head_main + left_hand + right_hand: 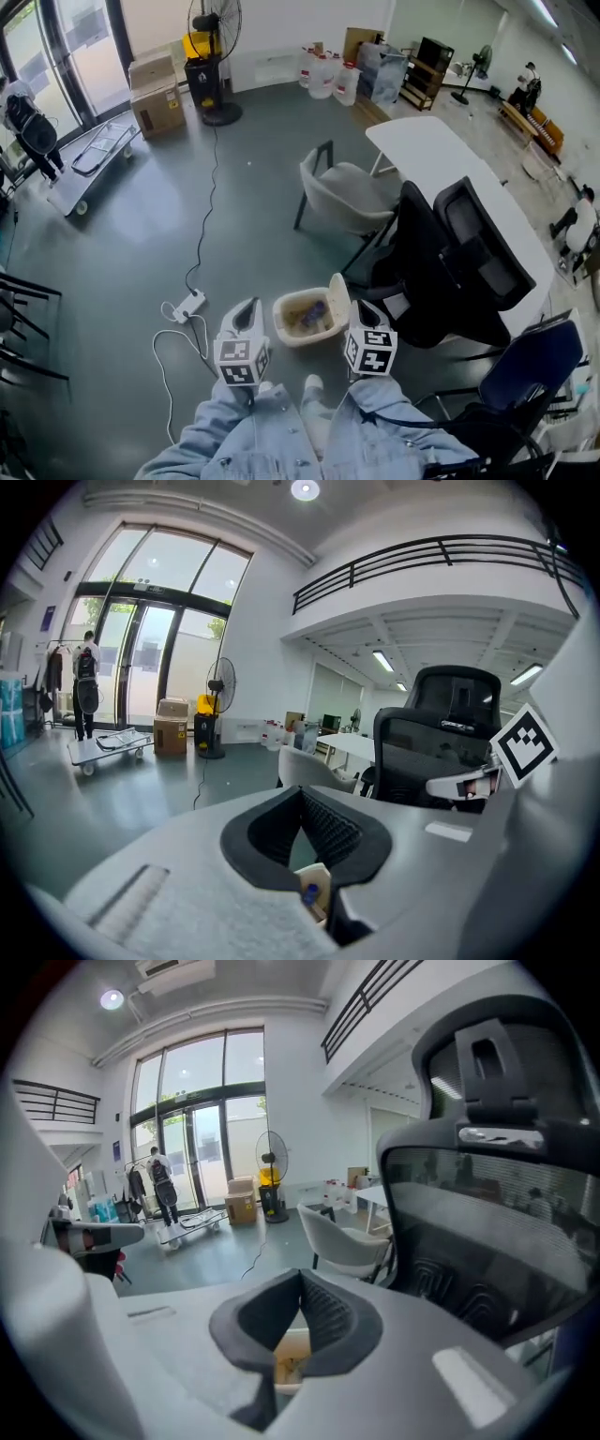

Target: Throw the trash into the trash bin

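When read from the left edge, first a flat cart and cardboard boxes by the glass doors, parked well apart from the work, likely just to keep the floor free. Next, a standing fan, with a cable trailing down to a power strip on the floor, near the left gripper but not touching it. That gripper held above the floor, just left of the trash bin. Fingers pressed together with nothing between them, only the bin glimpsed through the notch below. Probably shut because nothing left to carry on that side.

In the middle, on the floor between the two grippers, the cream bin with its flap lid tipped up on the right side, so open to drops from above. Inside it, the trash: a bluish piece among brownish scraps, so apparently thrown away already.

Just right of the lid, the right gripper, fingers likewise closed on nothing, bin visible beneath. Judging by that, task at or near its end.

Further right, a grey chair, a black office chair pushed against the white tabletop, and a blue chair, none of them involved.
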`<control>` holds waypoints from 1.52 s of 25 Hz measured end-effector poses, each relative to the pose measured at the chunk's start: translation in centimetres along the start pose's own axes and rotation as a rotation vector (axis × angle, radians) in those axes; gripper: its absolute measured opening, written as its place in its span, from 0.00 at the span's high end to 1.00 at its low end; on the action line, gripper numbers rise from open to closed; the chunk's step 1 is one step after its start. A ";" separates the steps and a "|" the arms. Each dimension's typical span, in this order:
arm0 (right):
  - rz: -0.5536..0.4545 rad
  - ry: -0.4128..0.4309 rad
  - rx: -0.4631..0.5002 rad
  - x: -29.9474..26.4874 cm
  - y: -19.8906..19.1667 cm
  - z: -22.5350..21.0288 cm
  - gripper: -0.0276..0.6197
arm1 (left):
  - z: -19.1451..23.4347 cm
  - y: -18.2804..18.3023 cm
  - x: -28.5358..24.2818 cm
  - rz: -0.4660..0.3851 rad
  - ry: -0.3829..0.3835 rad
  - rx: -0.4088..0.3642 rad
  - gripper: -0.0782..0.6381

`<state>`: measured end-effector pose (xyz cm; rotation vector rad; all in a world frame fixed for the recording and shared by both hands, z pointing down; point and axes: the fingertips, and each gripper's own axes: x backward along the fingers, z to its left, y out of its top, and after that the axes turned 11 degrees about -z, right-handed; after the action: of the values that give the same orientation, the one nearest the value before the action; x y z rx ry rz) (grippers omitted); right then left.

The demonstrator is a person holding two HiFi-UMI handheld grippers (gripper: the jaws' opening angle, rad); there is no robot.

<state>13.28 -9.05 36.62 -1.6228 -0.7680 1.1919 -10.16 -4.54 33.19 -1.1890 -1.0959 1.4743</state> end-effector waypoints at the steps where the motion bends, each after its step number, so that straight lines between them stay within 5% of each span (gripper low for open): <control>1: -0.008 -0.027 -0.007 0.5 0.5 -1.2 0.95 | 0.1 0.1 0.0 0.001 -0.001 -0.001 0.88; 11: -0.058 -0.176 -0.064 3.9 2.6 -7.2 0.95 | -0.3 1.4 -0.9 -0.014 -0.027 -0.025 0.88; 38: -0.038 -0.168 -0.068 3.3 2.3 -5.9 0.95 | -0.7 0.1 -1.7 0.014 -0.069 0.001 0.88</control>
<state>19.81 -8.86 33.72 -1.5702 -0.9509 1.2992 -9.32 -6.12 33.26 -1.1547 -1.1344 1.5365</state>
